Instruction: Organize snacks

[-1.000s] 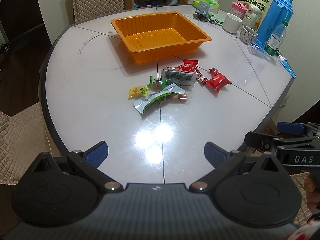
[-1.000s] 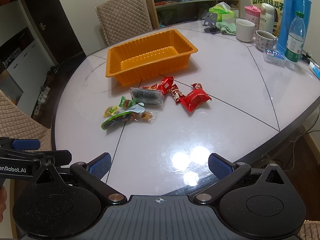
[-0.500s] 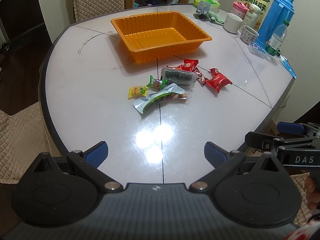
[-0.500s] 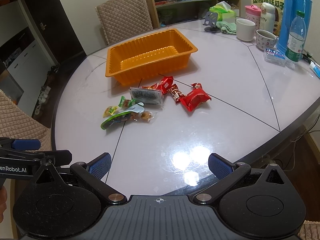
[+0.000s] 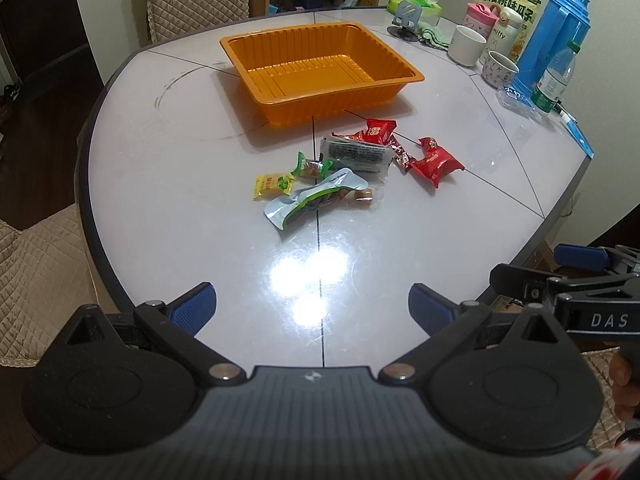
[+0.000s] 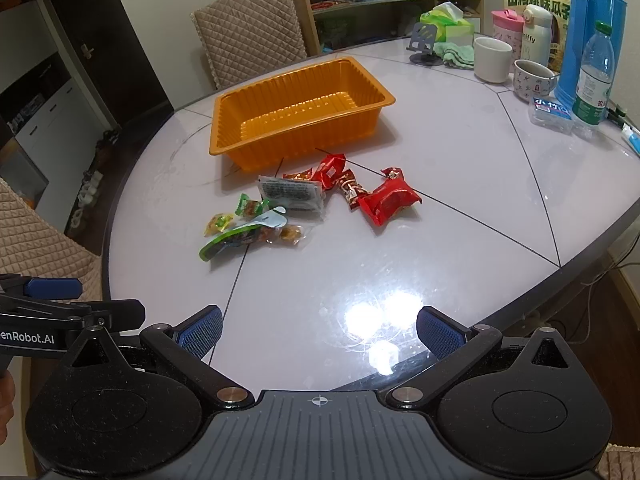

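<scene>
An empty orange tray (image 5: 320,70) (image 6: 298,114) stands on the white round table (image 5: 168,184) (image 6: 460,240). In front of it lies a loose pile of snacks: a red packet (image 5: 438,162) (image 6: 390,201), a grey packet (image 5: 356,154) (image 6: 290,192), a green-and-white pouch (image 5: 316,198) (image 6: 240,234), a yellow candy (image 5: 272,185) (image 6: 219,223) and several small wrapped candies. My left gripper (image 5: 312,308) is open and empty over the near table edge. My right gripper (image 6: 319,328) is open and empty too, also well short of the snacks.
At the far right stand a blue thermos (image 5: 554,40) (image 6: 596,32), a water bottle (image 6: 595,76), cups (image 5: 466,45), a seed bag (image 5: 508,0) and a tissue box (image 6: 448,20). Quilted chairs (image 6: 248,32) stand behind and left of the table.
</scene>
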`<state>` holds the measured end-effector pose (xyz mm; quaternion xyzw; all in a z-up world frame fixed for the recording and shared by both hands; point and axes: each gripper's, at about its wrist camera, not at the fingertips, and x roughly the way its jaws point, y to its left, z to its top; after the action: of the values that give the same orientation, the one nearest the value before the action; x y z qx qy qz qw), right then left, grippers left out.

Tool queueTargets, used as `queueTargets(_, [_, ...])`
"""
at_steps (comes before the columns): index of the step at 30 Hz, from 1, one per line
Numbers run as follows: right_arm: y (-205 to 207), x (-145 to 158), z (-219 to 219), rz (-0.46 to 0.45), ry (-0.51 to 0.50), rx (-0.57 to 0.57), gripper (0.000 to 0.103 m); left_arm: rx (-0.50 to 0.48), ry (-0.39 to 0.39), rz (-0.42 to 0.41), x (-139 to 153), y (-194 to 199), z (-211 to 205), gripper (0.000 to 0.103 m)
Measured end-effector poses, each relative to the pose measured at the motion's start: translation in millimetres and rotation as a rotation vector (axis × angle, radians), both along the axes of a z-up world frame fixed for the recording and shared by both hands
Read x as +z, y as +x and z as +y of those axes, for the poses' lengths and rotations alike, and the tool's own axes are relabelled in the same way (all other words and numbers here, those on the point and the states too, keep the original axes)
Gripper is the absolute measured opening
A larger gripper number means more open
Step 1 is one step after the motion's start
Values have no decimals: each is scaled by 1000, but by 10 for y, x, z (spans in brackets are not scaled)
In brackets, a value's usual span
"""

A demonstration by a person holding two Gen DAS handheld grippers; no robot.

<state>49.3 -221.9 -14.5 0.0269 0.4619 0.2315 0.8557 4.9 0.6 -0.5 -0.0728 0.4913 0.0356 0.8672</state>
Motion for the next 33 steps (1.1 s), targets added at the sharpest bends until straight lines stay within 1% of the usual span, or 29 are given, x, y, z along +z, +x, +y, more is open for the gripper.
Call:
queueTargets(6, [44, -9, -4, 3, 0, 6, 103, 5, -1, 4, -11, 16, -23, 102])
queueTargets(12, [143, -42, 9, 10, 1, 13, 103, 15, -6, 11, -73, 150, -34, 102])
queueTargets(21, [353, -139, -76, 7, 24, 7, 103, 62, -24, 13, -109, 271, 109, 102])
queueTargets(26, [540, -232, -160, 8, 40, -4, 103, 92, -15, -6, -136, 351, 187, 102])
queueTargets(30, [694, -324, -201, 10, 55, -9, 103, 109, 19, -37, -178, 422, 218, 99])
queueTargets(32, [775, -377, -216, 15, 64, -7, 99, 113, 30, -47, -210, 466, 229, 98])
queueTargets(33, [818, -407, -222, 19, 69, -5, 94, 114, 33, -52, -227, 486, 233, 98])
